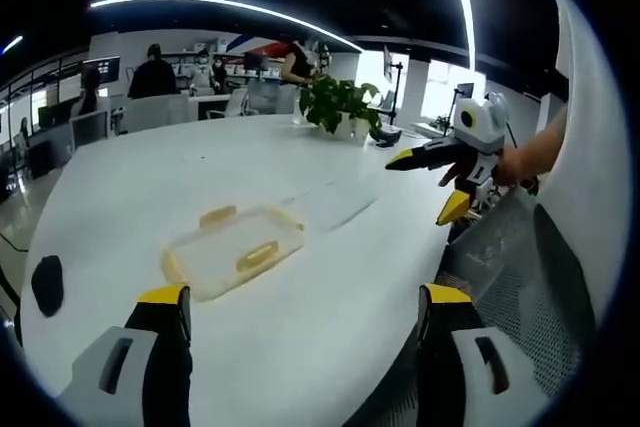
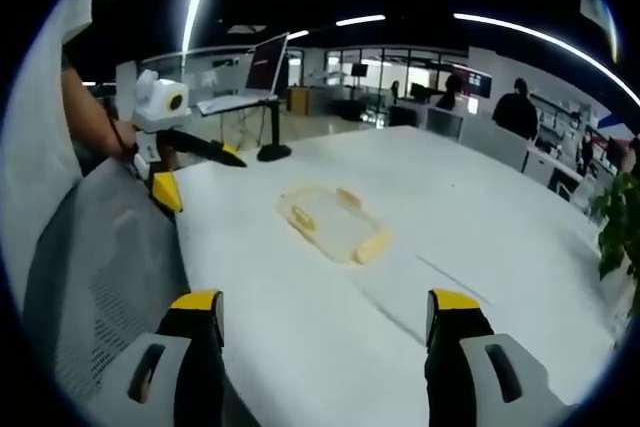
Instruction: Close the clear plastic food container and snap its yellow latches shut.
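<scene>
Clear container (image 1: pixel 233 250) with yellow latches (image 1: pixel 257 254) lies flat mid-desk (image 1: pixel 300 347), ahead of and well apart from both grippers, left gripper (image 1: pixel 300 312) seemingly nearer than right gripper (image 2: pixel 325 317); both jaws spread wide, holding nothing.

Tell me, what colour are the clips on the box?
Yellow latches on the clear container; best in the left gripper view.

the container's (image 1: pixel 233 250) latch state is too blurred to tell; distant people (image 1: pixel 153 74) are indistinct.
</scene>
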A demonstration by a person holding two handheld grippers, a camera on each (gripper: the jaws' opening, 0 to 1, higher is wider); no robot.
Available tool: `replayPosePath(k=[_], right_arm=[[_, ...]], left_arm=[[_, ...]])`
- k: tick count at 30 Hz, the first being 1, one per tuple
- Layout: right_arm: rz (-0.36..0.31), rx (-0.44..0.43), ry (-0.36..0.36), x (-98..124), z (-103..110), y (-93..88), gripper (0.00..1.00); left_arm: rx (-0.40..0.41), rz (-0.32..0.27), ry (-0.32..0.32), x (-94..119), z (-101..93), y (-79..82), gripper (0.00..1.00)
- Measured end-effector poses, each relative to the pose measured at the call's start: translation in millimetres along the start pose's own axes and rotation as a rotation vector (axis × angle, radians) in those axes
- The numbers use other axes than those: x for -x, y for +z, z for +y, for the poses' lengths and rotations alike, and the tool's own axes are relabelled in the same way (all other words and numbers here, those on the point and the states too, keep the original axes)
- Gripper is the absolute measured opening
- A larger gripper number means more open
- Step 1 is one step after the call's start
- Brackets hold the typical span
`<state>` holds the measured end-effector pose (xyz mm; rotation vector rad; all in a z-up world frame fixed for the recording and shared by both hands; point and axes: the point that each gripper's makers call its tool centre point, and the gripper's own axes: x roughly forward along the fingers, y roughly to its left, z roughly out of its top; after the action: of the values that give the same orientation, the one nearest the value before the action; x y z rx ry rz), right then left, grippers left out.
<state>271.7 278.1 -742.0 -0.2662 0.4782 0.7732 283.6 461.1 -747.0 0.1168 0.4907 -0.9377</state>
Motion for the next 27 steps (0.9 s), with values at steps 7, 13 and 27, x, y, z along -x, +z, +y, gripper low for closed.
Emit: replayPosePath(k=[7,13,27], right_arm=[[0.017,0.021,0.009,-5,-4,1.0,0.82],[0.028,0.029,0.014,-10,-8,1.2,0.82],[0.045,0.048,0.031,-23,-15,0.9,0.82]], left_arm=[[-0.003,0.001,-0.004,-5,5.8,2.2,0.95],[-0.016,0.009,-0.012,-9,7.8,3.7,0.94],[-0.032,0.03,-0.017,-16,22.2,2.6,0.93]])
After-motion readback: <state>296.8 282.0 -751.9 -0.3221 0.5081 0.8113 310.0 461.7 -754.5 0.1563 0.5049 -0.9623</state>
